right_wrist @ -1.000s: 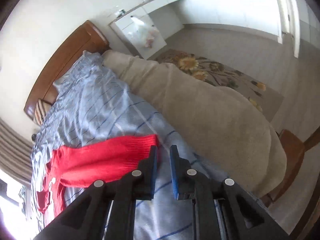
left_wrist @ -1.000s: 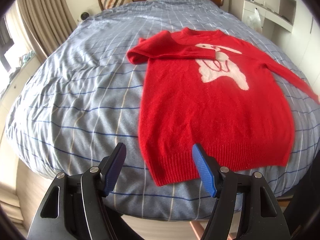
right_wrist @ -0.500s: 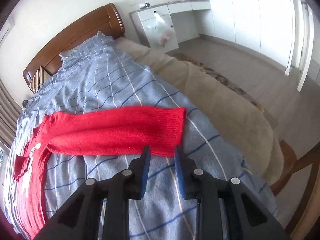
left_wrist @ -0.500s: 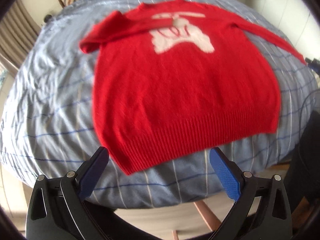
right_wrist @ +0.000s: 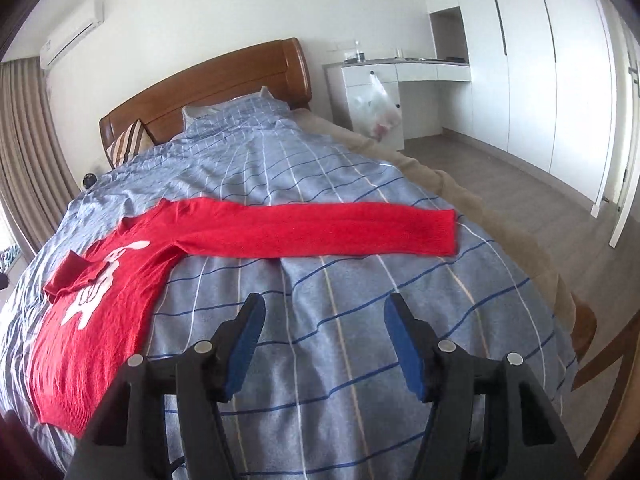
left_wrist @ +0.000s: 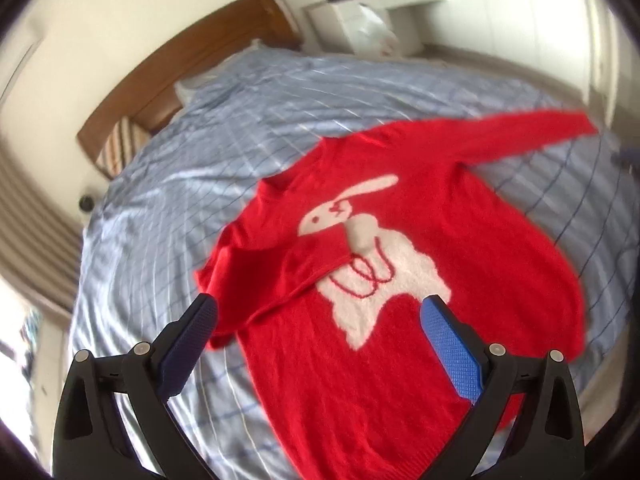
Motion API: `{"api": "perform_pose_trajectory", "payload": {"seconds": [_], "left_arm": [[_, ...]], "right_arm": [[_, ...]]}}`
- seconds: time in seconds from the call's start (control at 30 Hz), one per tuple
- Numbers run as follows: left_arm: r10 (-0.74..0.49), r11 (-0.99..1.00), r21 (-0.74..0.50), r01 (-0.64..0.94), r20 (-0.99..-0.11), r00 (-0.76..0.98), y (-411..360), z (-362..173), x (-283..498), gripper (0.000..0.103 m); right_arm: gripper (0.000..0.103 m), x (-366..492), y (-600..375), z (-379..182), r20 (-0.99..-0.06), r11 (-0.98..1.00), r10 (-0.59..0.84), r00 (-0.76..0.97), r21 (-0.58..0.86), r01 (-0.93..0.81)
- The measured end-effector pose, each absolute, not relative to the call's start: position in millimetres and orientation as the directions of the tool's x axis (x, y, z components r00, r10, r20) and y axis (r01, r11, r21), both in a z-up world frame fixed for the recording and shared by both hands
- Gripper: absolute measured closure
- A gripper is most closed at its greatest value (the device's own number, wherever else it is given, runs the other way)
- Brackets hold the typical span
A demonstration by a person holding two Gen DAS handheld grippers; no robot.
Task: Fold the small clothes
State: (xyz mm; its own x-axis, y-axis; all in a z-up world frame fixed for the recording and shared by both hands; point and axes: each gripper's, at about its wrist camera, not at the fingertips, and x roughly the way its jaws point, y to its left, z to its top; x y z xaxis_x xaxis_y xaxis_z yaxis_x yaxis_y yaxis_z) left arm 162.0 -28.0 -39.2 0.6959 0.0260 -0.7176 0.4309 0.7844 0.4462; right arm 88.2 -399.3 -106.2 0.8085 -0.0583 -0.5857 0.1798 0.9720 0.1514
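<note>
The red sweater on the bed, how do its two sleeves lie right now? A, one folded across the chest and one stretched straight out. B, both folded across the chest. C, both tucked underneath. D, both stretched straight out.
A: on the red sweater, one sleeve lies straight across the checked duvet, while the other sleeve is folded over the rabbit.

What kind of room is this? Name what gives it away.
A bedroom, almost certainly: a bed with a wooden headboard, white built-in wardrobes, and curtains at the window side.
</note>
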Motion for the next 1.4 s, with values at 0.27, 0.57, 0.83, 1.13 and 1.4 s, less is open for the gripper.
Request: {"api": "perform_pose_trajectory", "payload": {"seconds": [0.27,0.57,0.83,1.13,1.4], "left_arm": [[0.184,0.660,0.548,0.514,-0.781,0.597,-40.0,-134.4,258.9,0.035],[0.000,0.888,0.271,0.371,-0.806,0.592,7.3,-99.7,281.4,0.100],[0.288,0.942,0.097,-0.321,-0.721,0.630,235.9,-47.3,258.8,0.100],[0.389,0.687,-0.006,-0.727,-0.842,0.374,390.5,-129.6,177.6,0.100],[0.348,0.679,-0.033,-0.734,-0.865,0.361,389.5,-150.1,177.8,0.100]], "right_arm": [[0.041,77.8,-387.6,-114.7,-0.584,0.970,-0.034,0.811,0.177,0.169],[0.041,81.7,-390.4,-118.2,-0.597,0.966,-0.038,0.802,0.182,0.182],[0.041,85.5,-382.2,-120.7,-0.605,0.974,-0.029,0.796,0.163,0.160],[0.041,87.2,-369.3,-123.4,-0.611,0.984,-0.031,0.791,0.120,0.132],[0.041,89.7,-358.6,-126.1,-0.621,0.991,-0.041,0.783,0.073,0.109]]}}
